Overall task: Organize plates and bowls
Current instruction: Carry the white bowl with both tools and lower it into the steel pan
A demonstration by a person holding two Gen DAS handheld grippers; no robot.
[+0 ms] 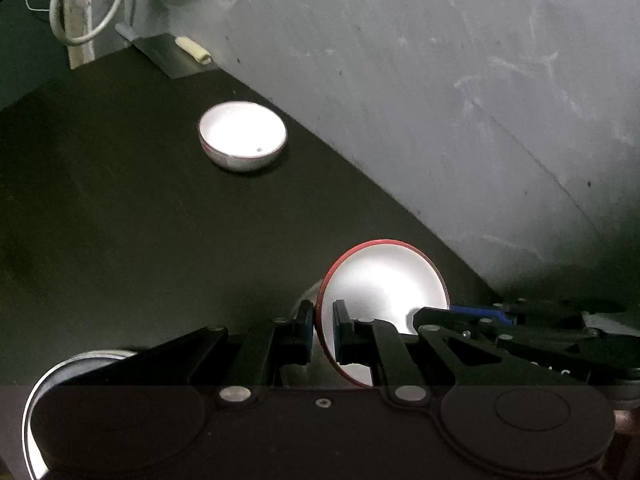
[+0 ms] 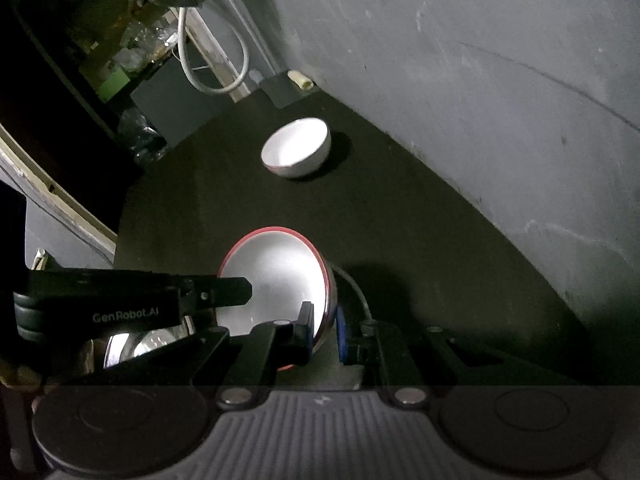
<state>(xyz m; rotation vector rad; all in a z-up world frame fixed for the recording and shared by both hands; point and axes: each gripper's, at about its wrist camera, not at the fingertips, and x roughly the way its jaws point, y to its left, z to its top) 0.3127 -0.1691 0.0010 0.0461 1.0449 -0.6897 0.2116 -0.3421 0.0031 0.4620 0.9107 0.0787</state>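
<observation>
Dark matte tabletop [image 1: 120, 220] fills most of both of my views, butting against a scuffed grey wall [image 1: 460, 80] that runs diagonally across the upper right of each frame.

At bottom centre of the left wrist view, my left gripper [image 1: 323, 330] is clamped on the rim of a red-rimmed white bowl [image 1: 384, 280]: one blue pad sits outside the rim, the other inside. That bowl is tilted steeply, its opening facing the lens.

My right gripper [image 2: 325, 330] grips the opposite edge of this bowl [image 2: 276, 276], again with one finger inside and one outside. It also shows in the left wrist view, reaching in at lower right [image 1: 480, 314].

Further back, near the wall, a small white bowl with a thin dark-red rim [image 1: 243, 136] stands upright on the tabletop, well apart from the held one; it appears upper centre in the right view [image 2: 297, 147].

A shiny steel vessel [image 1: 72, 364] peeks out at lower left of the left view. A looped white cable [image 1: 86, 8] hangs in the upper left corner.
</observation>
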